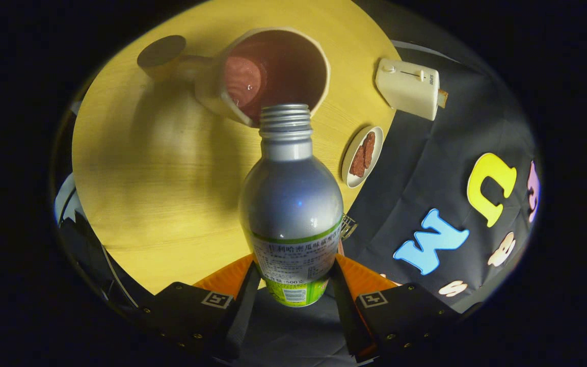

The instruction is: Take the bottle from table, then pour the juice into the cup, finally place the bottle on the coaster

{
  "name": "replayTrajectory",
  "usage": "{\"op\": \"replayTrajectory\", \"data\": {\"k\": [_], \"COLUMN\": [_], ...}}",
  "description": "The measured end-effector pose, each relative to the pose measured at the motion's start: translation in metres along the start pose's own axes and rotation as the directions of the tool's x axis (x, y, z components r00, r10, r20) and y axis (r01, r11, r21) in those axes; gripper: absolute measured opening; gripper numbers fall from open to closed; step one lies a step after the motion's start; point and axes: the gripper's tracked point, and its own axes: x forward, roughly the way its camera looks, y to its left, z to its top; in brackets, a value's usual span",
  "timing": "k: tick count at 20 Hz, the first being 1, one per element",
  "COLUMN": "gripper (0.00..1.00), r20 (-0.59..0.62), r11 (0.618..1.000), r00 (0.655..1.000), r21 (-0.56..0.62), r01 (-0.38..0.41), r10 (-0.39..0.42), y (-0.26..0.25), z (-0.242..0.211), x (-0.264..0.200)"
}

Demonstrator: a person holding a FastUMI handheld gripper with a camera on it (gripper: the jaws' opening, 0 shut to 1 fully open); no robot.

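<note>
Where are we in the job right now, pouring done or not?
Pickup is done: the gripper is shut on the bottle, held off the table. Pouring is in hand: the open mouth points at the cup, which already holds reddish juice. Left: setting the bottle on the coaster beyond the cup.

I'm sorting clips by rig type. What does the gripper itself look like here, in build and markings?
The gripper is a two-finger tool with blocky dark housings at the base of each finger, dotted with small screws. Each housing carries a small square black-and-white tag. The fingers are flat, angled plates.
</note>
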Motion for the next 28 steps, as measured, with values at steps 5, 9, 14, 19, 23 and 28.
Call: {"op": "replayTrajectory", "data": {"k": [5,9,14,19,23,28], "gripper": [0.75,0.75,0.75,0.75,0.75,0.75], "r20": [0.102,0.196,0.307,0.389,0.457,0.522], "r11": [0.979,0.956,0.866,0.787,0.677,0.532], "r00": [0.992,0.978,0.946,0.916,0.886,0.851], "r21": [0.182,0.269,0.438,0.531,0.628,0.706], "r01": [-0.097,-0.119,-0.240,-0.313,-0.384,-0.468], "r10": [0.079,0.067,0.106,0.102,0.078,0.056], "y": [0.022,0.026,0.047,0.055,0.056,0.052], "z": [0.006,0.011,0.016,0.020,0.020,0.018], "x": [0.006,0.010,0.014,0.017,0.019,0.031]}}
